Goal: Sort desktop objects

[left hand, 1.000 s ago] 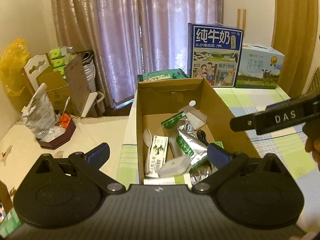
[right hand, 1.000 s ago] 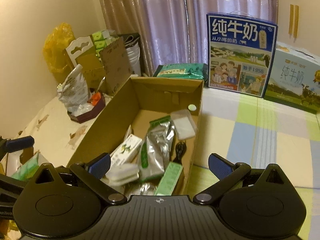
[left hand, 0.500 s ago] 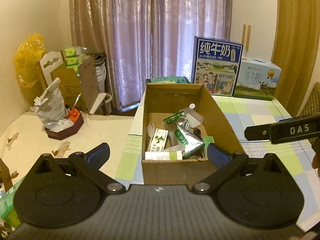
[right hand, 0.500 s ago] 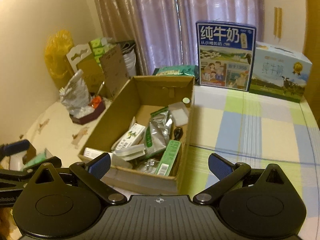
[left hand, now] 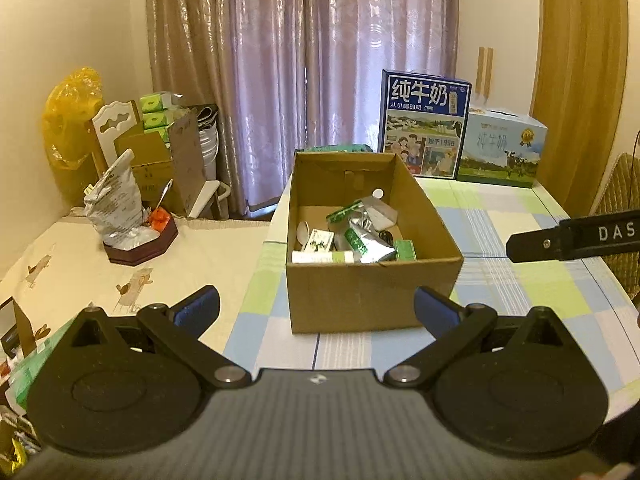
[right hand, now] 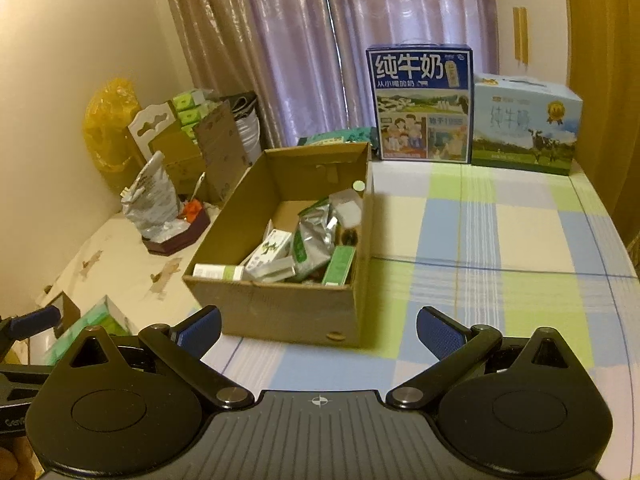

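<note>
An open cardboard box [left hand: 372, 300] [right hand: 280, 312] stands on the checked tablecloth. Inside lie several small items: a silver foil pouch [left hand: 366, 244] [right hand: 314, 240], green-and-white cartons [left hand: 318, 240] [right hand: 268, 254], a green packet [left hand: 405, 250] [right hand: 339, 266] and a clear plastic case [left hand: 378, 212]. My left gripper [left hand: 316, 308] hangs open in front of the box's near wall, holding nothing. My right gripper [right hand: 318, 328] is open too, empty, near the box's front right corner. In the left wrist view the right gripper's black side bar juts in from the right.
Two milk cartons, one dark blue [left hand: 424, 124] [right hand: 420, 104] and one pale blue [left hand: 502, 148] [right hand: 526, 124], stand at the table's far edge before a curtain. A dark tray with a crumpled silver bag [left hand: 120, 208] [right hand: 154, 204] sits left on a cream cloth. Green packets [right hand: 96, 324] lie at near left.
Both grippers have drawn back and away from above the box, so the box now sits farther off and whole in view. Both stay open and empty.
</note>
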{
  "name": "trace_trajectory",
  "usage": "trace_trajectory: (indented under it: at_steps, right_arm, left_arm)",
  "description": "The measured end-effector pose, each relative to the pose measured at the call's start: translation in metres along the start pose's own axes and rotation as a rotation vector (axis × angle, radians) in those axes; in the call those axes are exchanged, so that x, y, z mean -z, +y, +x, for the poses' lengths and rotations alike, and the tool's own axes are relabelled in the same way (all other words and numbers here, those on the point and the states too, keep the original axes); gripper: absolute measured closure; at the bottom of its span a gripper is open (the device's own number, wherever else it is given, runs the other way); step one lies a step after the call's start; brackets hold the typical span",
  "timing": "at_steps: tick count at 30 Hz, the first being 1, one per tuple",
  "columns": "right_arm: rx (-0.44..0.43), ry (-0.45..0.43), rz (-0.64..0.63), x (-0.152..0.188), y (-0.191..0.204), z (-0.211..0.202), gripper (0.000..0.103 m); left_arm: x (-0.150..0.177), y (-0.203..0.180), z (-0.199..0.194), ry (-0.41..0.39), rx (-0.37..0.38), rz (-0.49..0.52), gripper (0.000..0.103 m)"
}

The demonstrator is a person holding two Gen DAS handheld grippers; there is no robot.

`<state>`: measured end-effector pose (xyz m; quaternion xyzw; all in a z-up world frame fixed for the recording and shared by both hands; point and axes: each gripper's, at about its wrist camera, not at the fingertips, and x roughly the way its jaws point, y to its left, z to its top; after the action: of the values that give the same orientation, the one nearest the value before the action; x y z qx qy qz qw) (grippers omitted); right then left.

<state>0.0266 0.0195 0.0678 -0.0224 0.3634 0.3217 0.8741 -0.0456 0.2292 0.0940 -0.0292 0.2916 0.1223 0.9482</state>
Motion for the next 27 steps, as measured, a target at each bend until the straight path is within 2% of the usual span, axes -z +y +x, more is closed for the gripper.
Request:
trace_trajectory:
  at_steps: [8, 17, 27]
  right_arm:
    - [0.007, 0.022, 0.004, 0.028, -0.002, -0.019, 0.002]
    - [0.018, 0.052, -0.003, 0.054, -0.007, -0.032, 0.002]
    - [0.031, 0.035, -0.003, 0.058, -0.007, -0.042, 0.002]
  left_arm:
    - [0.017, -0.005, -0.021, 0.026, 0.014, -0.035, 0.001]
    - [0.028, 0.001, -0.036, 0.035, -0.020, -0.062, 0.001]
    - [0.029, -0.004, -0.039, 0.050, -0.024, -0.054, 0.001]
